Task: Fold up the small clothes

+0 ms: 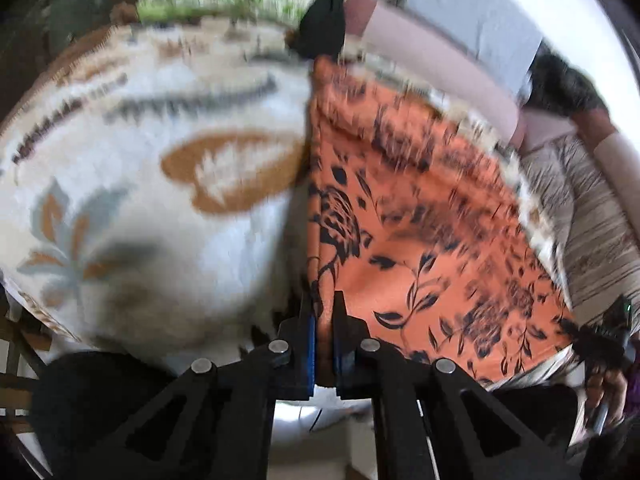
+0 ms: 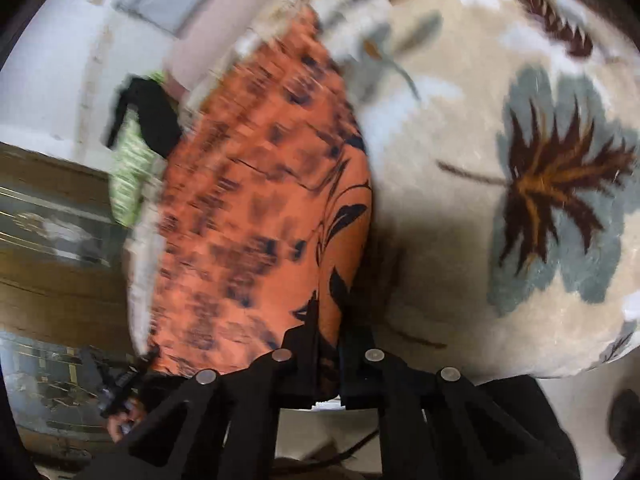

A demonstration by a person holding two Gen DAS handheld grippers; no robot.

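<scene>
Midway, seemingly: orange black-floral cloth garment point(image 1: 420, 208) stretched over cream floral plush blanket point(image 1: 120, 184), left gripper point(image 1: 323, 312) and right gripper point(image 2: 329, 320) each clamped on near edge. Blur hides fold count; folding unfinished.

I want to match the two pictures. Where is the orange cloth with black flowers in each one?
Left wrist view: the orange cloth fills the right half, its edge pinched in the left gripper at bottom middle.
Right wrist view: the cloth hangs left of middle, its edge pinched in the right gripper at the bottom.
Shared landmark: the cream flowered blanket lies under the cloth, left of it in the left view, right of it in the right view.
</scene>
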